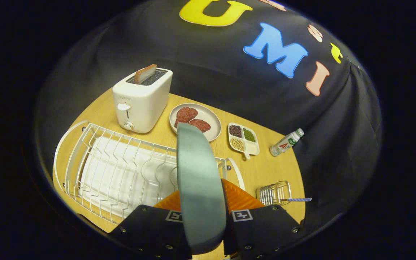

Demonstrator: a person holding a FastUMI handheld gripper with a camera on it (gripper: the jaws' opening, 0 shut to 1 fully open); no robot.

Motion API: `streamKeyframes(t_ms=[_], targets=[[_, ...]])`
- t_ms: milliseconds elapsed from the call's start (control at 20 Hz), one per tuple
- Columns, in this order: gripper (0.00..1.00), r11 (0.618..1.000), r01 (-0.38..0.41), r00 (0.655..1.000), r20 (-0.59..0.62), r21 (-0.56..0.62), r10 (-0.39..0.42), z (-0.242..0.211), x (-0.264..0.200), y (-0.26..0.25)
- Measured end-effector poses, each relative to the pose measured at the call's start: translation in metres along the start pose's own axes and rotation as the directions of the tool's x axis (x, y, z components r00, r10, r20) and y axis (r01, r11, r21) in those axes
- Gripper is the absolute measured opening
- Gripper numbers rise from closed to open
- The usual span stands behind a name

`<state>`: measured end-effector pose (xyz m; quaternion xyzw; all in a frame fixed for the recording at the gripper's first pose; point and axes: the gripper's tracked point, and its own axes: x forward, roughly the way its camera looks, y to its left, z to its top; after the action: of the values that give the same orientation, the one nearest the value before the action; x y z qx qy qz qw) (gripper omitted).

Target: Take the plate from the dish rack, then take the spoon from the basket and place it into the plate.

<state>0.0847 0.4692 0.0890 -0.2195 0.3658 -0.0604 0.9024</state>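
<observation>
Clamped edge-on in the gripper (201, 216), the plate (199, 180) rides above the dish rack (114, 173), ready for setting flat on the desk (265, 166).

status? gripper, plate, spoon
Gripper shut on plate, held edge-on above the dish rack. Spoon in the basket, beside the rack. Bare table ahead, nothing blocking.
</observation>
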Motion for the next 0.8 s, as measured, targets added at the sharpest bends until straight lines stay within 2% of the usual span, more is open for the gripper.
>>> streamKeyframes(t_ms=[300,550,800], targets=[[0.33,0.995,0.052,0.996,0.077,-0.083,-0.045,0.001,-0.055,-0.005],[0.33,0.998,0.053,0.992,0.118,-0.025,-0.050,-0.022,-0.104,-0.027],[0.33,1.000,0.012,0.996,0.093,0.027,-0.015,-0.076,-0.127,-0.037]])
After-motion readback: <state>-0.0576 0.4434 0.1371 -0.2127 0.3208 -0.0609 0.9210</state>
